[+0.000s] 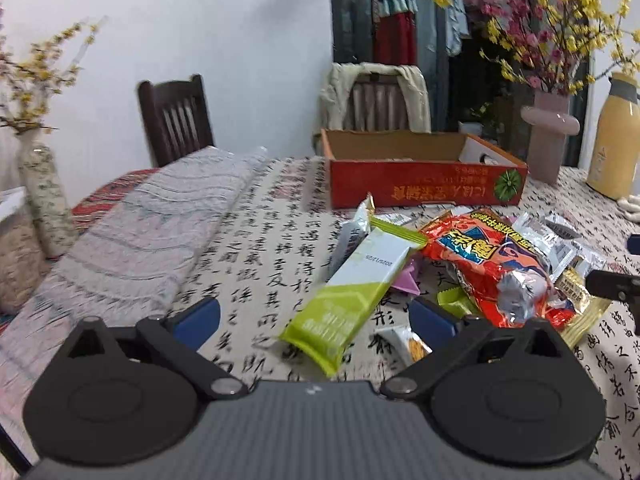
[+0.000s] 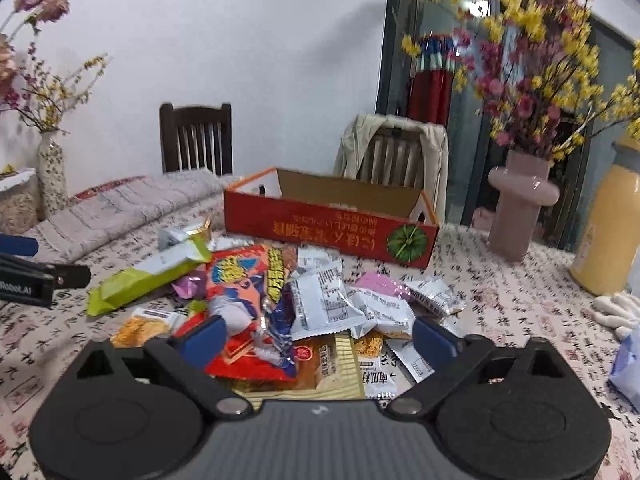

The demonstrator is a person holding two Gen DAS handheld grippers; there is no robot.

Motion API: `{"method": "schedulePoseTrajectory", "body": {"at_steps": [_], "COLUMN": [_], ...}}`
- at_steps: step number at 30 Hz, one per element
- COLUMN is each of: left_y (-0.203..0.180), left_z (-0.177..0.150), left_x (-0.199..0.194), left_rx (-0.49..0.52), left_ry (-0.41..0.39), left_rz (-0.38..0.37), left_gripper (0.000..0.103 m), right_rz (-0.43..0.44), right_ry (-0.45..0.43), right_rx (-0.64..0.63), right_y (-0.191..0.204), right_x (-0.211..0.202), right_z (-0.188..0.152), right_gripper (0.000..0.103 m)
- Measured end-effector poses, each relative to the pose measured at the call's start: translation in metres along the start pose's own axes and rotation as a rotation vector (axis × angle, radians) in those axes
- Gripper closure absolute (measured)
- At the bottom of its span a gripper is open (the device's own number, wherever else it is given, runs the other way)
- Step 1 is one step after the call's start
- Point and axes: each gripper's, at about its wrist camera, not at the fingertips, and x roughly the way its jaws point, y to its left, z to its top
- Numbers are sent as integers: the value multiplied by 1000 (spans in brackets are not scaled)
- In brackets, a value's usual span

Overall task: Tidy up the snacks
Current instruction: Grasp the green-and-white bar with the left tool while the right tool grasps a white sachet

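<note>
Right gripper (image 2: 316, 334): hovering low over the snack pile (image 2: 320, 304), fingers spread wide, holding nothing.
Left gripper (image 1: 314, 318): gaping wide and empty, the green-and-white bar (image 1: 352, 288) lying between its fingers.
Table (image 1: 256, 232): carrying the heap under a calligraphy cloth.
Red box (image 2: 328, 226): sitting just behind the pile.
Red bag (image 1: 492, 268): lying right of the bar.

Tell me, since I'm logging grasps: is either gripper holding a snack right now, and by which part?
Nothing is held. The left gripper and right gripper both hang open over the snack pile, fingers apart.
</note>
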Motion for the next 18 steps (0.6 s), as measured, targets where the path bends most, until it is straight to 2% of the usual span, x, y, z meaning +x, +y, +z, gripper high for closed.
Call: {"method": "schedulePoseTrajectory", "body": {"at_steps": [7,10,14,16,18], "left_y": [-4,-7,-11,-11,-10], "left_z": [12,13,11,11,11], "left_x": [49,65,81,84,88], "left_rx": [85,124,135,129,118], "left_ry": [75,93,127,132,132], "left_rz": [-81,-169,-186,-200,-197], "left_gripper": [23,23,29,34,52], "right_rz": [9,25,59,88,111], "right_ry": [32,49,81,90,94], "right_rx": [-26,-48,-73,-75,-81], "right_y": [-13,-16,-15,-14,-13], "right_x": [46,63,79,82,83], "right_z": [16,23,26,26,25], "right_gripper": [28,34,38,40,41]}}
